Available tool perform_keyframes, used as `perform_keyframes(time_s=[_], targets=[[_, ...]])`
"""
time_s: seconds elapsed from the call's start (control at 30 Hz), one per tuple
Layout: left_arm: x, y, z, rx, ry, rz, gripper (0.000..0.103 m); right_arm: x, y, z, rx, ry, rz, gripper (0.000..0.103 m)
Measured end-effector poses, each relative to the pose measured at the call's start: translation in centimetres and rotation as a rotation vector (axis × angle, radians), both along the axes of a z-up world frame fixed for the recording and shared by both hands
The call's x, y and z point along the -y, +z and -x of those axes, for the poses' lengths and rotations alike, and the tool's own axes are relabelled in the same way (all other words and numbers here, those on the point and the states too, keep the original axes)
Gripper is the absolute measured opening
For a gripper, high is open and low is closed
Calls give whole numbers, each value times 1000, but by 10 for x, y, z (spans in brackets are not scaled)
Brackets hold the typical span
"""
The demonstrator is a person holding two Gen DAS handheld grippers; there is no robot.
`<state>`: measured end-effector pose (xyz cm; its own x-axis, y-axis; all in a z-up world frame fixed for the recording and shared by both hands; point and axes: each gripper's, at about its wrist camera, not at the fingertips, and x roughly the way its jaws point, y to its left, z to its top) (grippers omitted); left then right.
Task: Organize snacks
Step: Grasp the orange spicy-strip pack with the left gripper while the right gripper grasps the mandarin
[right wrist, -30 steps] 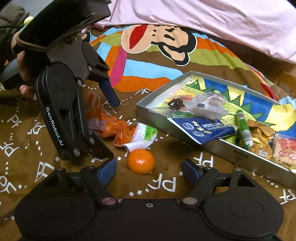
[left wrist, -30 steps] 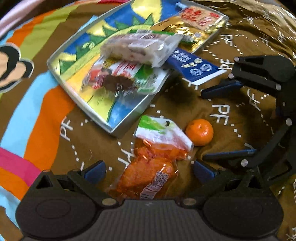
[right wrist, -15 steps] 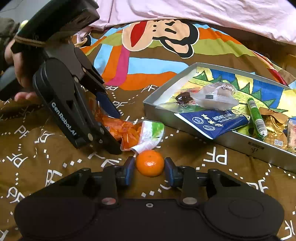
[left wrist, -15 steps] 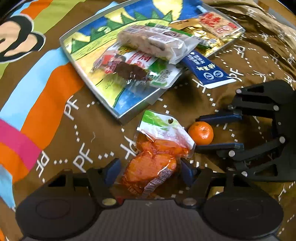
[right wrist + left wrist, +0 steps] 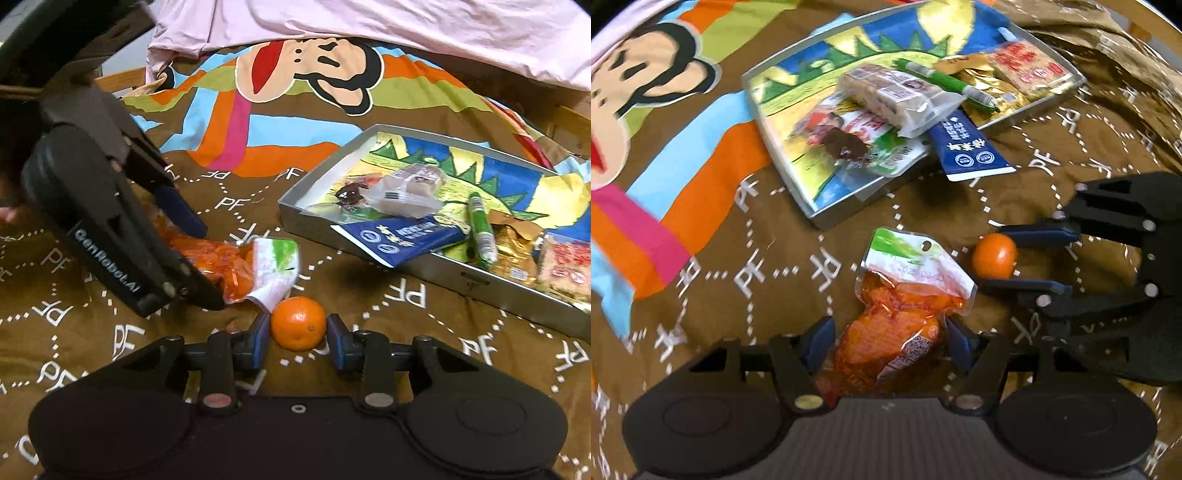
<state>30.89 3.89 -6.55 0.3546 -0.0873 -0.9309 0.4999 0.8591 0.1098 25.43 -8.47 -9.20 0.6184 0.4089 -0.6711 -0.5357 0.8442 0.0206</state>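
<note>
Snacks in a metal tray on the bedspread

The tray [image 5: 436,264] at two o'clock holds wrapped snacks. Left gripper [image 5: 886,338] fingers are closing on the orange packet [image 5: 897,332]; right gripper [image 5: 298,338] fingers clasp the mandarin [image 5: 298,323].

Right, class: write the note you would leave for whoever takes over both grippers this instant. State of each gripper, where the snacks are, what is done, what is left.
Left gripper: jaws closing around the orange snack pouch, which sits between its fingers.
Right gripper: shut on the mandarin, low over the brown cloth.
Tray: already holds a clear-wrapped cake, a green stick, gold and red packets; a blue packet hangs over its near rim.
Done: most snacks are in the tray.
Left: carry pouch and mandarin to the tray, probably push the blue packet fully in.
</note>
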Motion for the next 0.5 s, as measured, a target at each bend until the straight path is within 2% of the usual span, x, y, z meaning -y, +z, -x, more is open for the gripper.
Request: perform_keyframes(time_s=[0.1,0.2,0.3,0.4,0.5], targets=[[-3,8,7,-1,79,53,68,9,7,6,-4,-17,10,35],[-3,15,19,4,112,112,68,20,12,11,-19,-37,8,35],[3,21,36,21,125,184,59,28,17,20,-27,-44,12,35],[4,22,51,23,165,262,43,34,23,31,-27,-42,36,35],[1,16,63,30,219,278,44,39,26,42,-48,-47,44,35]])
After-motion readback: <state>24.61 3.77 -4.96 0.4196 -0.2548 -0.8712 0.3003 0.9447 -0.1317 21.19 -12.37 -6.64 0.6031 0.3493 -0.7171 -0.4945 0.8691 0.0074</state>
